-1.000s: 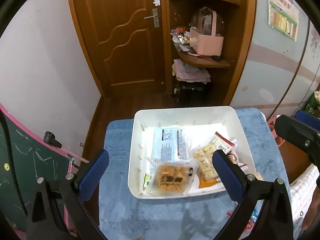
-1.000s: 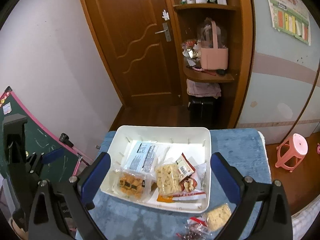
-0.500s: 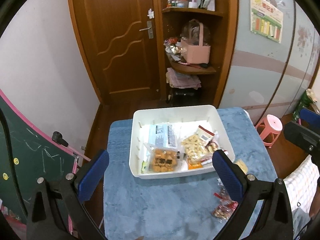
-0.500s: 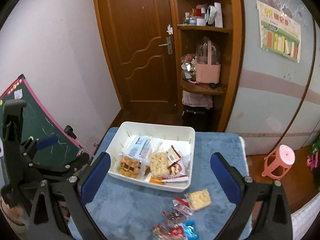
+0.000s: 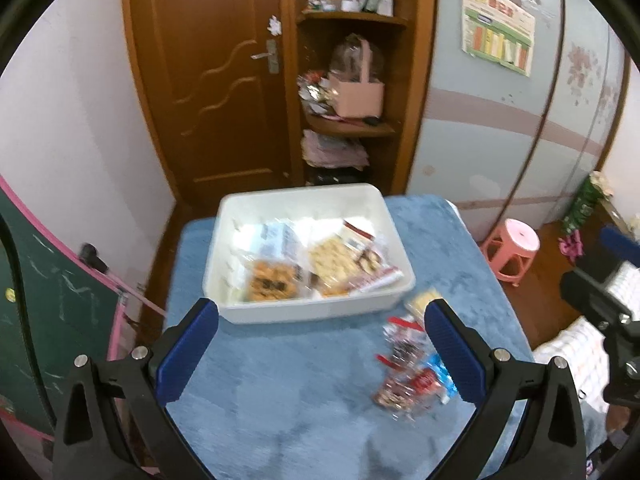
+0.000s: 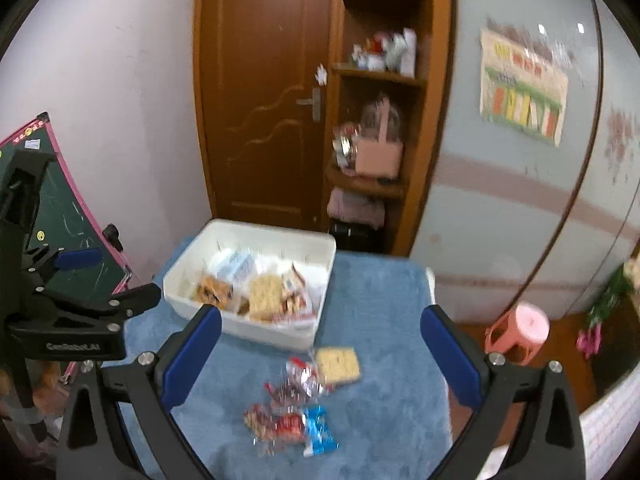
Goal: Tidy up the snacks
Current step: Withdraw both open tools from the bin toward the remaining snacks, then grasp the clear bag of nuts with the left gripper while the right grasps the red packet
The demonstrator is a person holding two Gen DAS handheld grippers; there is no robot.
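hovering above the near edge of the blue fuzzy cloth-covered table, the left gripper has its blue-padded fingers spread wide with nothing between them. the right gripper hangs over the same table, fingers spread wide too, empty. both views are motion-blurred.

the white rectangular plastic bin sits toward the far edge of the table, nearer its far left corner. inside it: an orange-brown biscuit packet in clear wrap at the bin's near left, a pale cracker packet beside it, a red-and-white wrapper at the right, a light blue-white packet behind them.

loose on the table, outside the bin by its near right corner: a square pale-yellow cracker packet close to the bin wall, then a cluster of small red-and-clear wrapped snacks nearer the near edge, with a blue-and-white sachet touching that cluster. in the left wrist view the same cluster lies just inside the right finger.

pink plastic stool on the floor off the table's right edge.
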